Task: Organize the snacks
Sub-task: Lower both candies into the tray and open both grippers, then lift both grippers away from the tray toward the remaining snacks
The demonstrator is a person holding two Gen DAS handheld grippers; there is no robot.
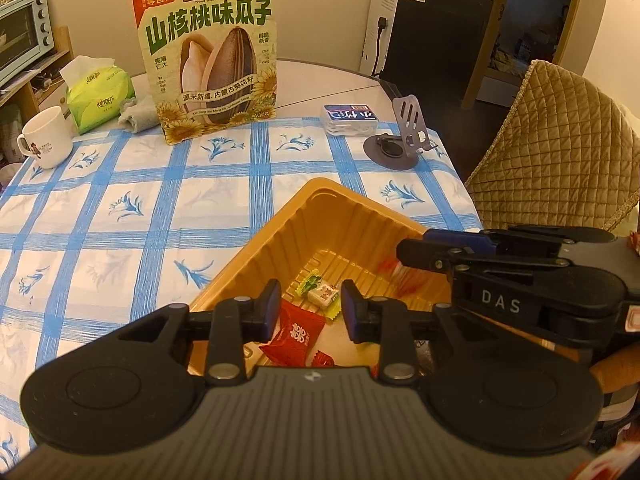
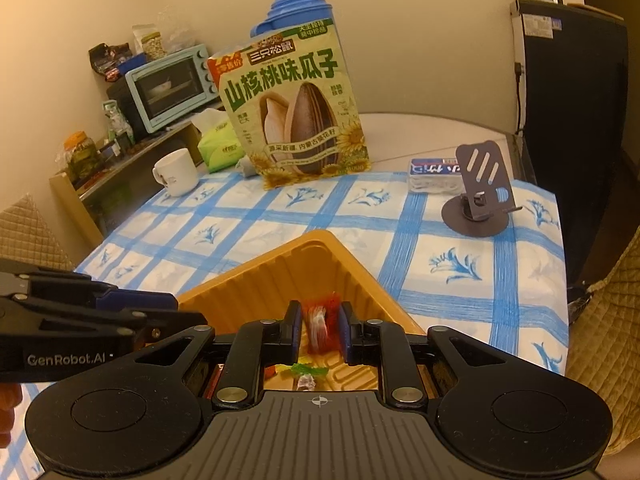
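Right gripper (image 2: 320, 330), fingers apart, had a blurred red-wrapped candy (image 2: 320, 326) between them over the orange tray (image 1: 280, 236); contact unclear. Left gripper (image 1: 310, 308) hung open, empty, above two candies: one red (image 1: 294, 334), one white-green (image 1: 323, 294). One seed bag (image 1: 210, 52) stood beyond.

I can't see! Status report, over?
Left gripper open, empty. Right gripper fingers around blurred red snack over orange tray. Nothing blocking.
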